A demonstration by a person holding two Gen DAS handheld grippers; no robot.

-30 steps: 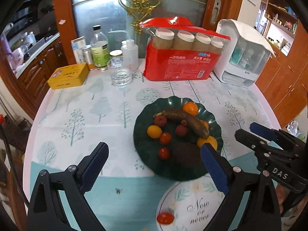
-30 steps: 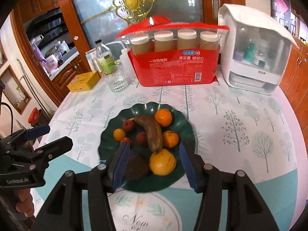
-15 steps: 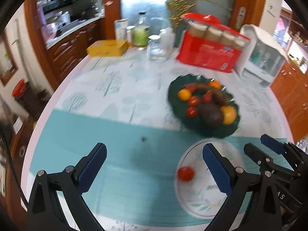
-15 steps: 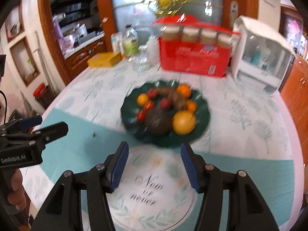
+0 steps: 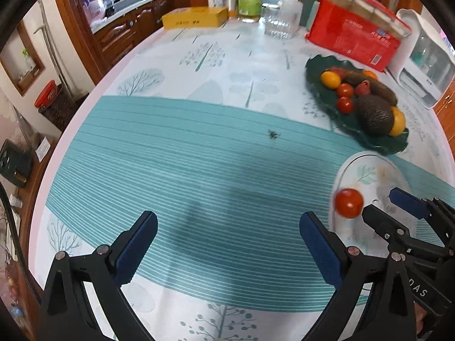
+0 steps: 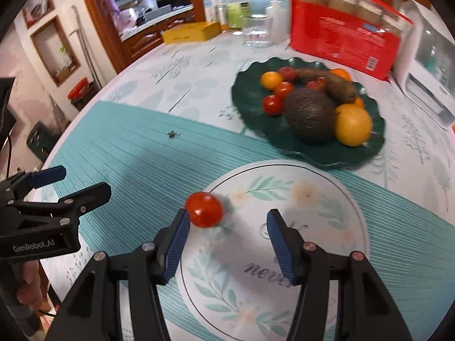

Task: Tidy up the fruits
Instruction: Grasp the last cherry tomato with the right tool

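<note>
A dark green plate point(image 6: 250, 96) holds several fruits: an avocado point(image 6: 308, 118), an orange point(image 6: 352, 125), a brown banana point(image 6: 330, 82) and small tomatoes point(image 6: 272, 104). The plate also shows in the left wrist view point(image 5: 321, 71). One red tomato point(image 6: 203, 209) lies at the left edge of a white flowered plate point(image 6: 284, 255), just ahead of my right gripper's left finger. My right gripper point(image 6: 227, 241) is open and empty over the white plate. My left gripper point(image 5: 227, 244) is open and empty over the teal tablecloth, left of the tomato point(image 5: 348, 203).
At the table's far side stand a red pack of cups point(image 6: 344, 34), a white appliance point(image 6: 429, 65), a glass point(image 6: 256, 32), bottles point(image 6: 237, 5) and a yellow box point(image 6: 190, 32). A small dark speck point(image 6: 172, 134) lies on the cloth. The table edge curves at left.
Both grippers have pulled back toward the near side of the table and swung left. The green plate now lies farther away; the white plate and its tomato are close under the right gripper.
</note>
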